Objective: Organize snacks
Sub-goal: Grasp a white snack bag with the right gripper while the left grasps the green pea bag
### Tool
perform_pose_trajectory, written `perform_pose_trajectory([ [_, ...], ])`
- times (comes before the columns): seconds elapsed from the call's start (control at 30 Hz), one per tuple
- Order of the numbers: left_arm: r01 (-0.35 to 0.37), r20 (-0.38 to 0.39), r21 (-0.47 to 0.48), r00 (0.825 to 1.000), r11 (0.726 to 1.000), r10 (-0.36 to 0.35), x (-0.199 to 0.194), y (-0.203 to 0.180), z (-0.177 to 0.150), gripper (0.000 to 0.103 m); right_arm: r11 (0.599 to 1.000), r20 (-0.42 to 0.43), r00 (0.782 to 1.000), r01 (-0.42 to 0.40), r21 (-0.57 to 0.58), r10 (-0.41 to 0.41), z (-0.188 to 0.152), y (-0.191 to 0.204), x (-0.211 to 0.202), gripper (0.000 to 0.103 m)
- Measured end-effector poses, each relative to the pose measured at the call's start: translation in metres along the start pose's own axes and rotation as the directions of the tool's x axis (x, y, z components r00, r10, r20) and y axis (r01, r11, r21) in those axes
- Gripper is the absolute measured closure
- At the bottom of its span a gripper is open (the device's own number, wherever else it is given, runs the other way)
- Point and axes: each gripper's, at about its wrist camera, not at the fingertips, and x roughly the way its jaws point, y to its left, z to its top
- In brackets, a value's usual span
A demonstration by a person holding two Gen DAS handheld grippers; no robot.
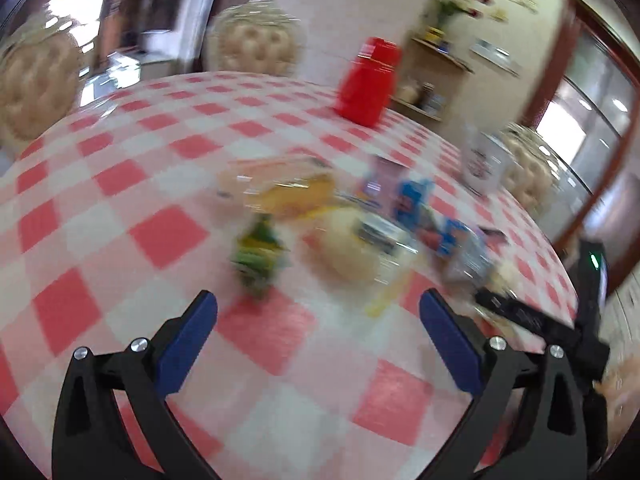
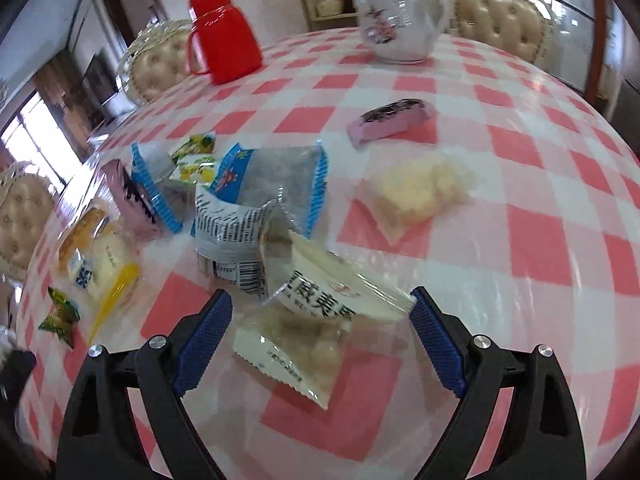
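Several wrapped snacks lie in a loose heap on the red-and-white checked table (image 2: 532,236). My right gripper (image 2: 320,308) is open, its blue fingers on either side of a white snack packet (image 2: 316,320) that lies on the cloth. Behind it sit a blue-edged packet (image 2: 272,184), a clear bag with a pale cake (image 2: 424,192) and a pink packet (image 2: 392,120). My left gripper (image 1: 318,308) is open and holds nothing, hovering over the table short of a green candy (image 1: 258,256) and a pale bun in clear wrap (image 1: 348,244). The left wrist view is blurred.
A red lidded jug (image 2: 222,36) and a white teapot (image 2: 396,20) stand at the far side of the table. Tufted cream chairs (image 2: 500,16) ring it. A bread pack with a yellow edge (image 2: 100,268) lies at the left. The other gripper's black body (image 1: 560,312) shows at right.
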Motion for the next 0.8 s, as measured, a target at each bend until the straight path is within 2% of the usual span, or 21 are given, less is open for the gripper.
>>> perform_pose_trajectory([
  [0.03, -0.006, -0.004, -0.036, 1.0, 0.999, 0.006, 0.0, 0.008, 0.003, 0.002, 1.0, 0.001, 1.0, -0.003, -0.017, 0.003, -0.001, 0.001, 0.0, 0.017],
  [0.1, -0.024, -0.027, -0.094, 0.999, 0.995, 0.022, 0.005, 0.024, 0.01, 0.002, 0.998, 0.015, 1.0, -0.018, -0.066, 0.019, -0.006, 0.005, -0.004, 0.049],
  [0.2, -0.065, -0.071, -0.144, 0.996, 0.987, 0.055, 0.016, 0.043, 0.014, 0.002, 0.992, 0.028, 0.999, -0.023, -0.121, 0.026, -0.016, 0.007, -0.015, 0.056],
  [0.3, -0.08, -0.089, -0.147, 0.994, 0.986, 0.068, 0.02, 0.05, 0.016, 0.002, 0.994, 0.038, 0.998, -0.051, -0.095, 0.055, -0.02, -0.002, -0.023, 0.06],
  [0.37, -0.095, -0.081, -0.111, 0.993, 0.989, 0.087, 0.022, 0.048, 0.016, 0.002, 0.995, 0.036, 0.997, -0.06, -0.077, 0.063, -0.019, -0.005, -0.024, 0.064],
  [0.4, -0.105, -0.075, -0.089, 0.992, 0.99, 0.099, 0.023, 0.045, 0.016, 0.002, 0.995, 0.031, 0.997, -0.064, -0.075, 0.066, -0.02, -0.004, -0.023, 0.07],
  [0.5, -0.124, -0.055, -0.035, 0.991, 0.992, 0.122, 0.028, 0.039, 0.017, 0.002, 0.994, 0.017, 0.997, -0.075, -0.08, 0.076, -0.023, 0.0, -0.022, 0.07],
  [0.57, -0.163, -0.049, 0.008, 0.985, 0.987, 0.163, 0.038, 0.035, 0.021, 0.002, 0.993, 0.021, 0.996, -0.086, -0.083, 0.088, -0.024, 0.003, -0.024, 0.072],
  [0.67, -0.174, -0.067, 0.079, 0.981, 0.982, 0.179, 0.054, 0.027, 0.028, 0.002, 0.992, 0.03, 0.994, -0.1, -0.079, 0.102, -0.024, 0.005, -0.026, 0.076],
  [0.73, -0.163, -0.108, 0.115, 0.979, 0.98, 0.176, 0.065, 0.023, 0.029, 0.002, 0.992, 0.03, 0.994, -0.105, -0.076, 0.108, -0.024, 0.005, -0.027, 0.076],
  [0.77, -0.14, -0.147, 0.146, 0.976, 0.979, 0.161, 0.072, 0.019, 0.028, 0.01, 0.991, 0.032, 0.994, -0.106, -0.077, 0.109, -0.024, 0.005, -0.027, 0.076],
  [0.8, -0.151, -0.148, 0.162, 0.973, 0.975, 0.175, 0.073, 0.017, 0.027, 0.023, 0.991, 0.035, 0.993, -0.106, -0.076, 0.109, -0.024, 0.006, -0.028, 0.077],
])
